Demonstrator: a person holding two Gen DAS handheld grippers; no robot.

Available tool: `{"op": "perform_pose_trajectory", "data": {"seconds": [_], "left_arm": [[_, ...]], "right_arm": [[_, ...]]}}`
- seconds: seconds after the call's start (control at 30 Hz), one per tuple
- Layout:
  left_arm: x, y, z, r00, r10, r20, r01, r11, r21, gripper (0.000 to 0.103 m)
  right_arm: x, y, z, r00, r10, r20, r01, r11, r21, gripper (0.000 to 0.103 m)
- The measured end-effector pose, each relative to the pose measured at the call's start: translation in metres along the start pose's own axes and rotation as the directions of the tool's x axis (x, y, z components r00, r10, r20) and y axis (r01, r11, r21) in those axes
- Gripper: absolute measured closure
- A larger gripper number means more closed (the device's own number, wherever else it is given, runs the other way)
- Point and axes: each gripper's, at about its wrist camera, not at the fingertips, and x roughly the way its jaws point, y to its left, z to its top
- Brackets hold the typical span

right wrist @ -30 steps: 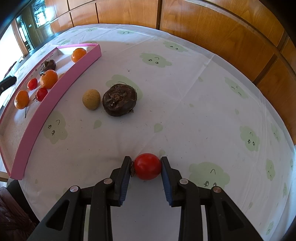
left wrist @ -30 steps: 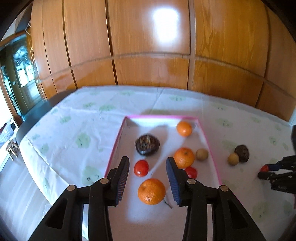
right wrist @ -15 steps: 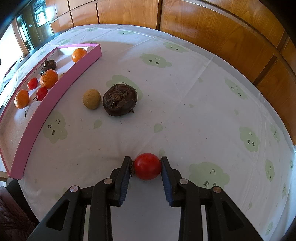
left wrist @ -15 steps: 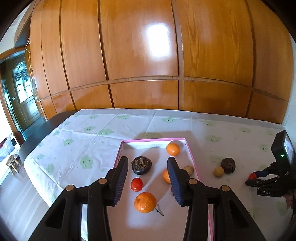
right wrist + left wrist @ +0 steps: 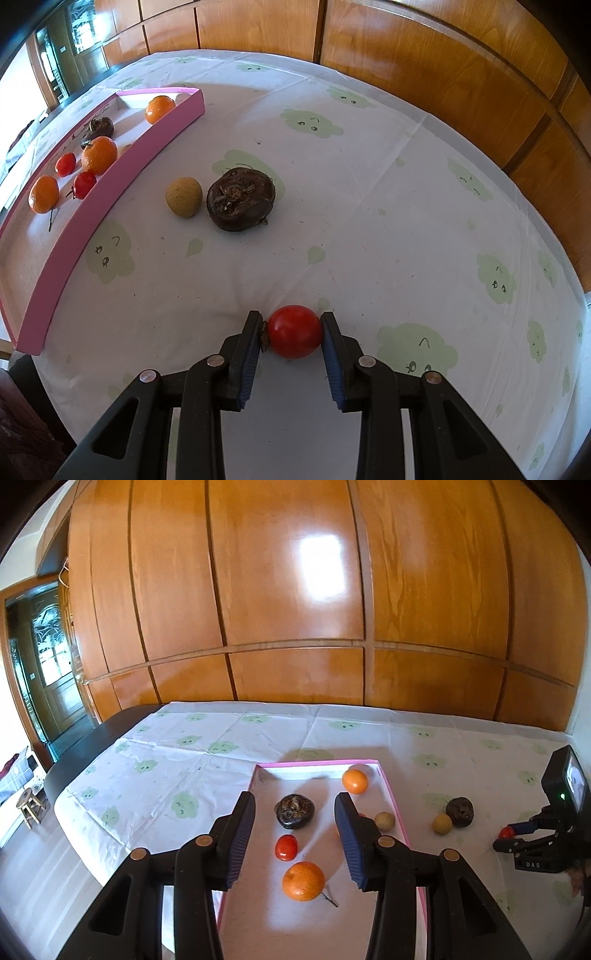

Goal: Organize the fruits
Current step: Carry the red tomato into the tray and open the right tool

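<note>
My right gripper (image 5: 291, 334) is shut on a red tomato (image 5: 294, 331) that rests on the tablecloth; it also shows in the left wrist view (image 5: 511, 836). A tan round fruit (image 5: 184, 197) and a dark brown fruit (image 5: 241, 198) lie on the cloth beyond it, beside the pink tray (image 5: 110, 206). My left gripper (image 5: 295, 834) is open and empty, raised above the pink tray's near end (image 5: 391, 797). The tray holds oranges (image 5: 303, 881), small tomatoes (image 5: 286, 847), a dark fruit (image 5: 294, 811) and a tan fruit (image 5: 384, 820).
The table is covered by a white cloth with green prints (image 5: 369, 184). Wooden wall panels (image 5: 295, 609) stand behind it. The table's left edge (image 5: 74, 771) drops to the floor, where a small stool (image 5: 31, 806) stands.
My left gripper has lifted and pulled back from the tray, so the fruits look smaller and lower. My right gripper has stayed still on the tomato.
</note>
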Motion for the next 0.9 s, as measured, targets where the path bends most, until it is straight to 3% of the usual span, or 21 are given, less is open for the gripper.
{"op": "perform_pose_trajectory", "data": {"seconds": [0.4, 0.63, 0.9], "left_arm": [[-0.004, 0.02, 0.0, 1.0, 0.021, 0.013, -0.021, 0.999, -0.041, 0.057], [0.005, 0.033, -0.011, 0.999, 0.031, -0.025, -0.033, 0.997, -0.072, 0.056], [0.016, 0.058, -0.026, 0.994, 0.071, -0.079, -0.08, 0.99, -0.12, 0.056]], "right_arm": [[-0.002, 0.007, 0.009, 0.998, -0.051, -0.033, 0.052, 0.998, 0.033, 0.072], [-0.032, 0.037, 0.028, 0.995, 0.076, 0.071, -0.079, 0.996, 0.05, 0.072], [-0.056, 0.118, 0.065, 0.952, 0.261, 0.158, -0.249, 0.964, -0.092, 0.072]]}}
